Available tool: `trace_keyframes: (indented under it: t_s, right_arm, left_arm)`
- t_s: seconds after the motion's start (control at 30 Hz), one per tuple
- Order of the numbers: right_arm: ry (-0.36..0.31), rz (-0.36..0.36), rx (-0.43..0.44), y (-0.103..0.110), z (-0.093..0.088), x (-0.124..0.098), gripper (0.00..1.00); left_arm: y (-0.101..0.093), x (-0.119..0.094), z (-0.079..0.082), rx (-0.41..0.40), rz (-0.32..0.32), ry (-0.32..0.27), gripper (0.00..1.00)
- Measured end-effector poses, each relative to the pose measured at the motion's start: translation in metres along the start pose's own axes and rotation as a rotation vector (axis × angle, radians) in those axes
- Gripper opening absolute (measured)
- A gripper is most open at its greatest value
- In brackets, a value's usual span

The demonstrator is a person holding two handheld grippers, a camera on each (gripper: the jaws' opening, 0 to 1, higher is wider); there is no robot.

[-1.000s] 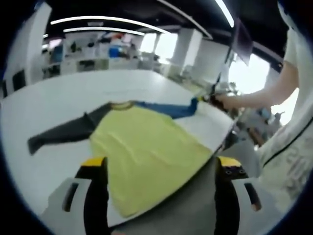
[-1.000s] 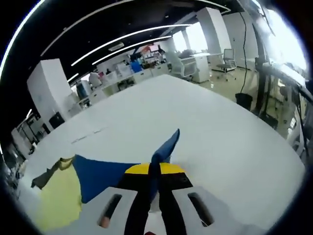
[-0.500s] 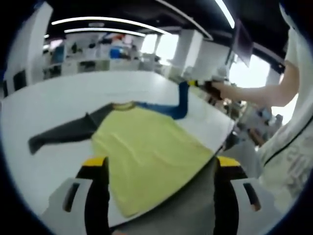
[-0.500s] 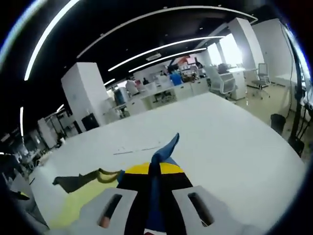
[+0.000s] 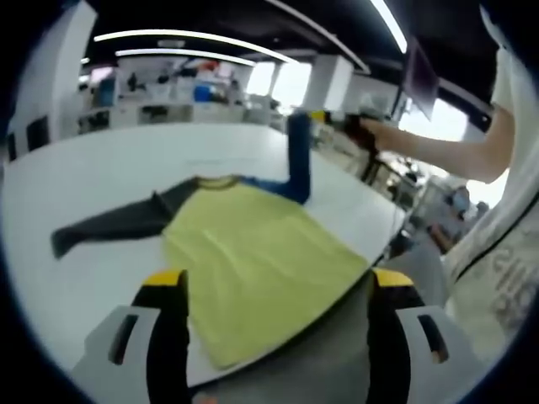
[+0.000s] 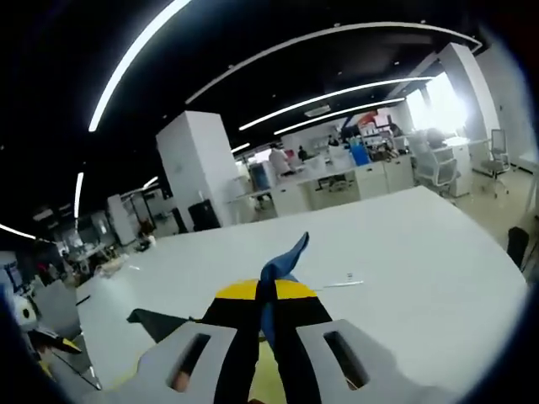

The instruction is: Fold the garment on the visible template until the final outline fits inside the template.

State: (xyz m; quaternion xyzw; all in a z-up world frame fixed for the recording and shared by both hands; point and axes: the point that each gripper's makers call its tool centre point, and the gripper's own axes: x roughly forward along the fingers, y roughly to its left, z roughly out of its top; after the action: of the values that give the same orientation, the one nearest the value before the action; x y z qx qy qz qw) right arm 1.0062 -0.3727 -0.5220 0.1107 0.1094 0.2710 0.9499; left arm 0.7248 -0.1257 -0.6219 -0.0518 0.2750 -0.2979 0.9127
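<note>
Right hand-held gripper (image 6: 265, 324) clamped on blue sleeve (image 6: 278, 271); left hand-held gripper (image 5: 274, 290) agape.

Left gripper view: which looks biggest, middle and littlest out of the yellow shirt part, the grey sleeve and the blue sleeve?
1. Yellow shirt body, largest, though it also lies nearest the camera.
2. Grey sleeve.
3. Blue sleeve, lifted up by the right gripper; it looks close to the grey one.

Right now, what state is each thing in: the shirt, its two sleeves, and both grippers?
Shirt: flat, unfolded, hem overhanging the table edge.
Blue sleeve: lifted off the table.
Grey sleeve: flat, stretched out.
Right gripper: shut on the blue sleeve.
Left gripper: open, empty.
</note>
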Motion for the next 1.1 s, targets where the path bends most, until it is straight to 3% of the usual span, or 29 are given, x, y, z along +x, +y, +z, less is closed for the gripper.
trace_keyframes:
  t_s: [0.17,0.4,0.73,1.1]
  right_arm:
    - [0.003,0.064,-0.024,0.035,0.002,0.013,0.04]
    - [0.022,0.127,-0.005,0.068,-0.011,0.033,0.05]
    - [0.104,0.195,0.007,0.103,-0.056,0.062,0.05]
    - [0.227,0.23,-0.017,0.115,-0.121,0.086,0.05]
  left_arm:
    - [0.004,-0.005,-0.002,-0.009,0.01,-0.01,0.83]
    - [0.011,-0.01,-0.007,-0.022,0.024,-0.012,0.83]
    - [0.024,-0.021,-0.012,-0.04,0.051,-0.02,0.82]
    - [0.04,-0.032,-0.019,-0.076,0.095,-0.03,0.81]
